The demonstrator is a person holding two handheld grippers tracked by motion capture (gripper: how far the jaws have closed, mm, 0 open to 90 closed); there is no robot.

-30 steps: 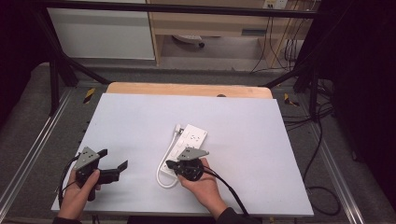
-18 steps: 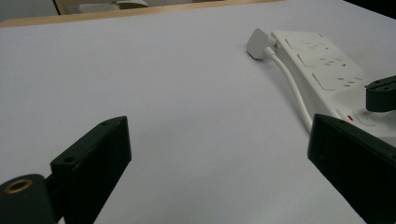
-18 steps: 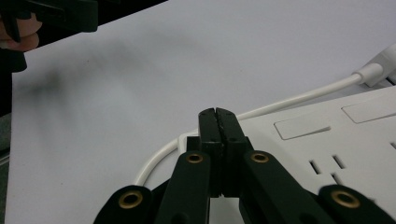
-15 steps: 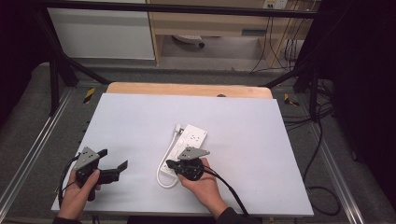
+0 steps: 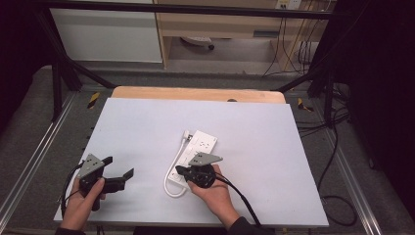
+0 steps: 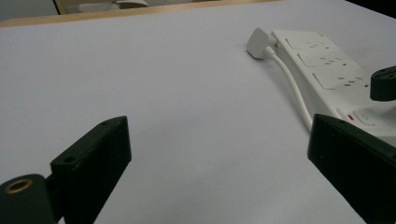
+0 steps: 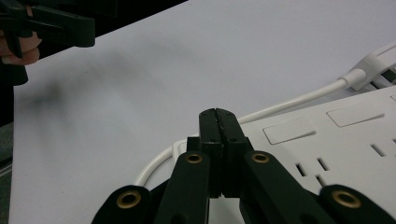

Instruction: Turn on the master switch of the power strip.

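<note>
White power strip (image 5: 199, 149) lies on the pale tabletop (image 5: 274, 147), just past centre toward 6 o'clock in the high view, long axis running roughly 1 to 7 o'clock. Its sockets hold nothing visible. Its own white cable (image 5: 172, 174) leaves the near end, loops round at 7 o'clock and runs back up the strip's left side to a white plug (image 5: 186, 134) lying at the far end.

Hard to read: near end of the strip is covered by the right gripper and hand in the high view; in the right gripper view the strip is cut off by the right edge. Whether the plug touches the strip, cannot tell. A switch with a red mark (image 6: 369, 116) sits at the strip's near end in the left gripper view (partly behind the jaw).

Right gripper (image 5: 182, 171): jaws fully together, nothing between them, tips poised over the near end of the strip (image 7: 327, 140); contact cannot be told. Left gripper (image 5: 120, 172): at 8 o'clock, well apart from the strip, jaws wide, holding nothing, above bare tabletop.
</note>
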